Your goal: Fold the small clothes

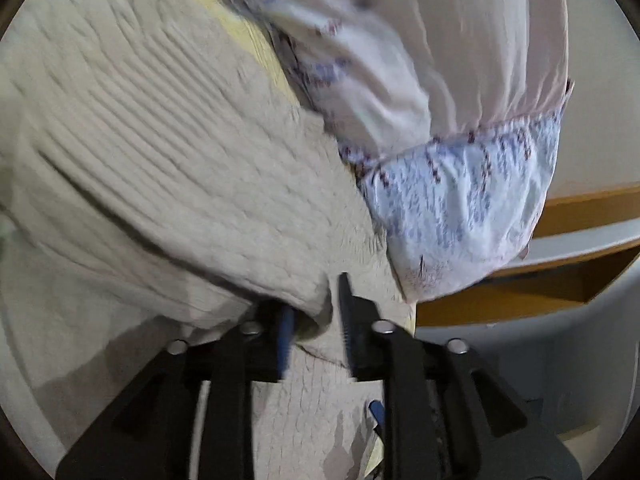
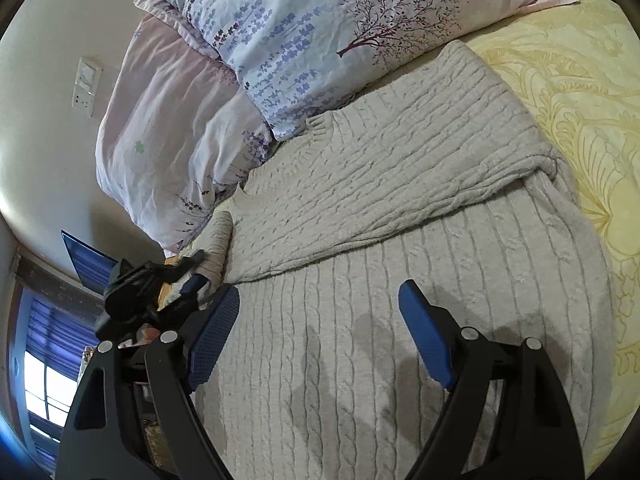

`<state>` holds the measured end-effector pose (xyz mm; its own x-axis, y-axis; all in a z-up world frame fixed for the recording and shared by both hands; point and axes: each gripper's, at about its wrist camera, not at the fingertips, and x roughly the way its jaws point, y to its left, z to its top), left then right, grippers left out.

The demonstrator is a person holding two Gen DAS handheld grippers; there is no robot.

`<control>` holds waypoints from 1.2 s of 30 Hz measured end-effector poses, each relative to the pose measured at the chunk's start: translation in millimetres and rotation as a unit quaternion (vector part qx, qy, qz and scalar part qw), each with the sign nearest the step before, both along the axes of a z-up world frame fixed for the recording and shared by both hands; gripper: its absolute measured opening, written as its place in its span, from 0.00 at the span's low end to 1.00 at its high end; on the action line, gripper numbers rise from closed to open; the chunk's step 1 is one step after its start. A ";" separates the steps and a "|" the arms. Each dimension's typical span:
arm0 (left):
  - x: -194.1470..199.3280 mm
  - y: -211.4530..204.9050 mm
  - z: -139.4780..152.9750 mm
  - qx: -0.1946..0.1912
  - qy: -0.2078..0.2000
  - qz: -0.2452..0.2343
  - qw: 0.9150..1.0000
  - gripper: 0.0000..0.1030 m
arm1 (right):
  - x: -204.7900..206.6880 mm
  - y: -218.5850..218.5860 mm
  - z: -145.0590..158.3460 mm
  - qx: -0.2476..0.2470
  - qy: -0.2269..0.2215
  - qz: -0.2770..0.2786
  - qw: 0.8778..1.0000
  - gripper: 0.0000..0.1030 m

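The sweater is pale grey cable-knit. The pillow shows lavender sprigs and a dark tree; the bedspread is yellow.

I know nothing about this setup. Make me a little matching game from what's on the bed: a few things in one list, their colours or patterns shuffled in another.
Things:
1. sweater
2. bedsheet
3. front pillow
4. right gripper pads

Looks:
A. white with purple flowers and a dark tree
B. blue
C. beige cable knit
D. pale yellow with a leafy design

Pairs: 1-C, 2-D, 3-A, 4-B
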<state>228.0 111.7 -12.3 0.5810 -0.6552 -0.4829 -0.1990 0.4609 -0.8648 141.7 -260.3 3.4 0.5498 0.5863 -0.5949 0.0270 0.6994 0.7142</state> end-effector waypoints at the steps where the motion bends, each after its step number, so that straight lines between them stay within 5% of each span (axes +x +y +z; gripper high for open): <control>1: -2.2 9.9 3.9 0.003 -0.001 0.013 1.000 0.31 | -0.2 -0.1 -0.3 0.001 0.000 0.000 1.000 0.81; 6: -4.8 41.2 3.9 -0.015 0.007 0.067 0.998 0.33 | -1.3 0.4 -1.0 0.004 -0.004 0.003 1.000 0.81; 8: -3.1 46.3 3.6 -0.024 0.006 0.083 0.996 0.07 | -1.7 -0.1 -1.1 0.004 -0.004 0.003 1.000 0.81; 10: 1.7 40.6 10.0 -0.021 -0.010 0.088 0.996 0.07 | -3.6 -1.5 0.2 0.000 -0.005 0.000 1.000 0.81; 18: 31.3 -75.6 53.9 0.068 -0.090 -0.038 0.993 0.07 | -10.1 -19.5 7.6 -0.017 -0.013 -0.024 0.999 0.81; 22: 43.2 -153.1 39.3 0.093 -0.069 -0.170 0.979 0.36 | -8.9 -23.2 6.4 -0.025 -0.005 -0.030 0.999 0.81; 26: 31.5 -173.6 37.5 0.093 -0.070 -0.246 0.962 0.64 | -5.2 -27.0 12.3 -0.036 -0.003 -0.030 0.999 0.81; 30: 3.9 -130.5 58.1 0.141 -0.112 -0.246 0.952 0.70 | 7.4 -30.8 23.0 -0.019 -0.011 -0.015 1.000 0.73; 32: -8.5 -93.8 67.1 0.192 -0.124 -0.221 0.948 0.70 | 18.8 -27.7 25.5 -0.025 -0.011 -0.006 1.000 0.62; 36: -30.0 -21.5 80.3 0.336 -0.127 -0.141 0.923 0.70 | 48.0 -16.9 16.8 -0.033 0.005 0.006 0.999 0.56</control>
